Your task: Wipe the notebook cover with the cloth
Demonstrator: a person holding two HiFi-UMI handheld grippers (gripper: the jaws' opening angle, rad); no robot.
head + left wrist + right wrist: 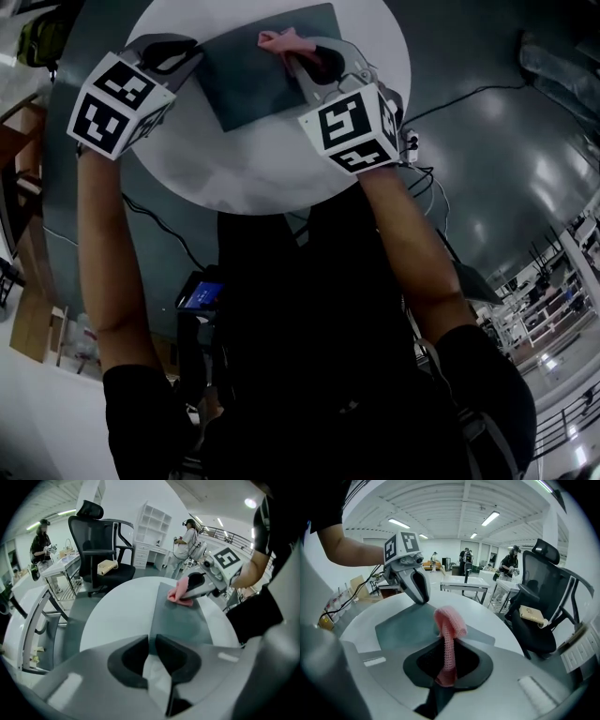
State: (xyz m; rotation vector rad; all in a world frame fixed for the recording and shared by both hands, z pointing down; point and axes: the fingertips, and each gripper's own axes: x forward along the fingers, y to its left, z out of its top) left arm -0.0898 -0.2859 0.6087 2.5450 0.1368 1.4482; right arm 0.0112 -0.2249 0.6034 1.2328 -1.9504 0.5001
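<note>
A dark grey notebook [267, 70] lies flat on the far half of a round white table [272, 173]. My right gripper [298, 58] is shut on a pink cloth [281, 40], whose bunched free end rests on the notebook's far part. In the right gripper view the cloth [449, 625] stands up between the jaws over the notebook [408, 625]. My left gripper [192, 54] is shut, with its tips down at the notebook's left edge. In the left gripper view the closed jaws straddle the edge of the notebook [180, 620], and the right gripper [192, 585] shows with the cloth [180, 596].
A black office chair [101, 550] stands just beyond the table, with a small tan object on its seat. Cables [450, 103] trail over the grey floor at the right. Desks, white shelving [154, 527] and several people are farther off.
</note>
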